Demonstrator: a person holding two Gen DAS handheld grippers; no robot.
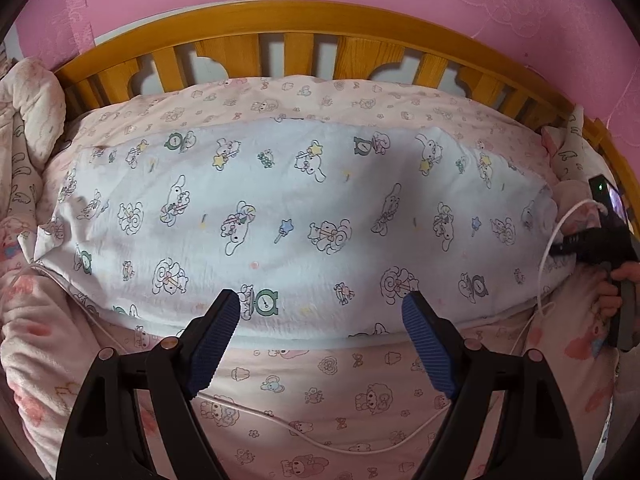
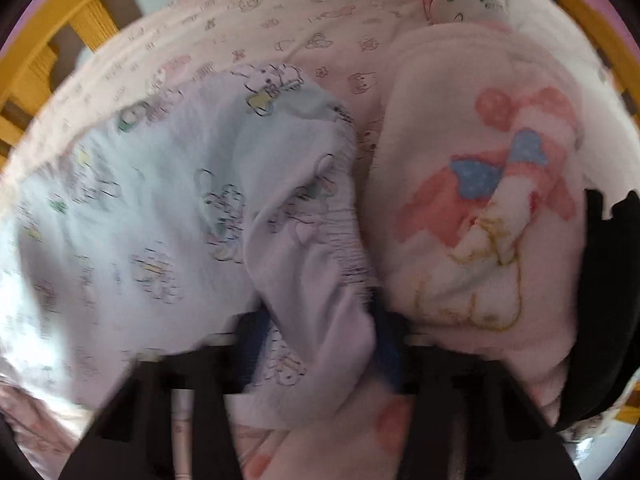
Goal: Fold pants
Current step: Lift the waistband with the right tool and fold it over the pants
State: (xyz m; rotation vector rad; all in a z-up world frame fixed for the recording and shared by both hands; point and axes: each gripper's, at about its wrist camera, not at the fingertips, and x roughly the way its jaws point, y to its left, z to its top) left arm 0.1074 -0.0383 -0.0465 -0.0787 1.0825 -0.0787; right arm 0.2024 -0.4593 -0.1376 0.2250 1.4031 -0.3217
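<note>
I have the pale blue cartoon-print pants [image 1: 304,216] spread flat across the middle of the left wrist frame, lying on the pink printed bedsheet [image 1: 320,392] in front of the wooden bed rail [image 1: 288,46]. My left gripper [image 1: 320,304] hovers at the pants' lower edge, jaws wide with nothing between them. My right gripper [image 2: 316,344] sits at lower centre of its own frame, clamped on a bunched end of the pants [image 2: 312,288] by what looks like the gathered waistband.

To do this fold well, I judge I should lift that held end just clear of the sheet and carry it straight across toward the far end, keeping the fabric taut so the edges meet, while the left pins the lower edge to stop the cloth dragging.

The right view is motion-blurred, so I cannot tell how many layers are pinched. A pink plush blanket [image 2: 480,200] fills its right half, hiding the sheet beyond. A thin white cable [image 1: 304,432] crosses the sheet at the bottom of the left frame; both its ends are cut off.
</note>
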